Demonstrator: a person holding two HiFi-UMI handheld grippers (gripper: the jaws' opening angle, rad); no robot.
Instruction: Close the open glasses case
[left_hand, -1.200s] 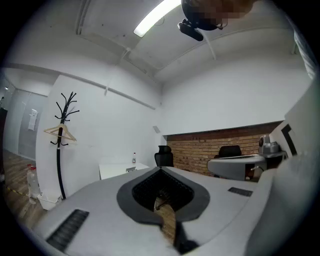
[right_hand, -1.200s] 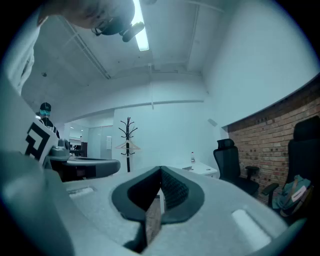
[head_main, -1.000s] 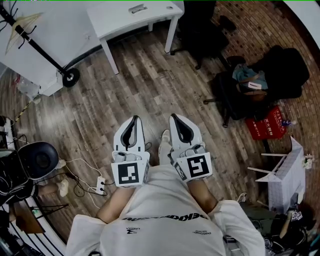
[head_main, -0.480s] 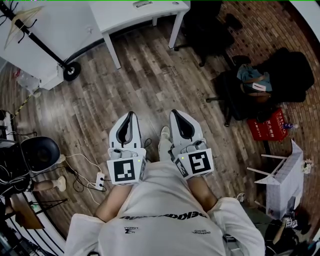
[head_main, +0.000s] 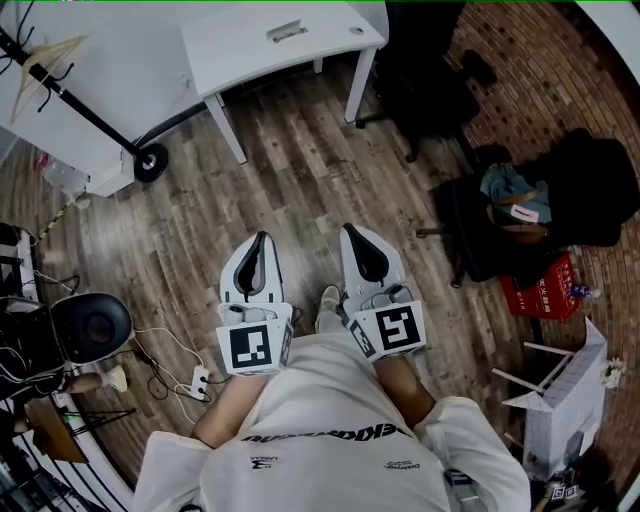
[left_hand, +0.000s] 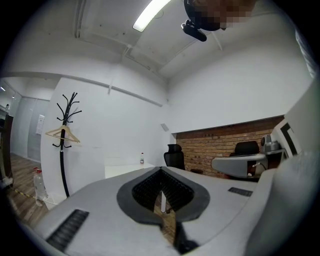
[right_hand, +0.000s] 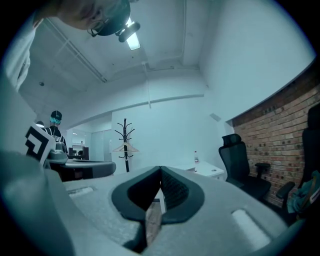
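Observation:
A small grey object (head_main: 287, 30) lies on the white table (head_main: 250, 50) at the top of the head view; it is too small to tell whether it is the glasses case. My left gripper (head_main: 262, 238) and right gripper (head_main: 347, 230) are held side by side in front of the person's body, pointing level toward that table over the wooden floor. Both are shut with nothing between the jaws. In the left gripper view the left gripper (left_hand: 161, 170) points at the table (left_hand: 122, 170) far ahead. The right gripper (right_hand: 160, 170) faces the same table (right_hand: 210, 171).
A coat stand (head_main: 60, 70) with a hanger stands left of the table, and a black office chair (head_main: 420, 70) is to its right. Bags (head_main: 530, 200) and a red bag (head_main: 540, 285) sit at the right. A power strip (head_main: 200, 380) and cables lie on the floor at the left.
The person has walked forward: the table, chair and bags have slid down in the head view and sit nearer. Both grippers keep the same shut, side-by-side pose.

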